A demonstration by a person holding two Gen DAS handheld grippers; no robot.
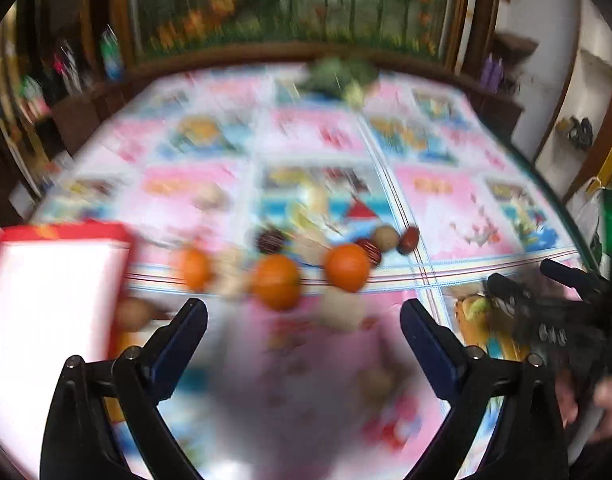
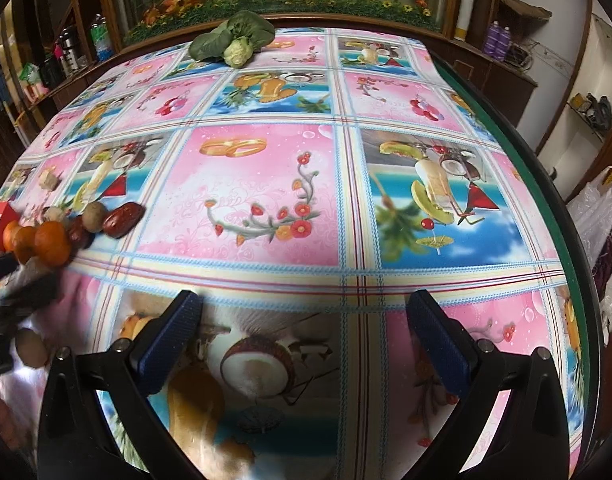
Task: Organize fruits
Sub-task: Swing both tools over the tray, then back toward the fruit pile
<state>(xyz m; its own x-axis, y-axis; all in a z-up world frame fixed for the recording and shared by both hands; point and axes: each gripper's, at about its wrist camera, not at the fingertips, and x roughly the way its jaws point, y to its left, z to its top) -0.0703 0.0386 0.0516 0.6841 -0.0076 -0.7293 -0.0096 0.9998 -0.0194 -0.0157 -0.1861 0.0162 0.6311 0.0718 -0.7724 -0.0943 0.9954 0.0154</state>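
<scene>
Right wrist view: no readable writing; right gripper (image 2: pixel 302 344) open, empty; left gripper (image 1: pixel 304 334) open; oranges (image 2: pixel 52 242), red dates (image 2: pixel 122 220) near tablecloth (image 2: pixel 266 184) left edge

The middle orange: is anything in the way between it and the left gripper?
Nothing visible is. The left gripper is open, and the middle orange sits on the tablecloth just ahead of its gap. The picture is blurred, but a pale round fruit lies just right of the orange, close to that path.
</scene>
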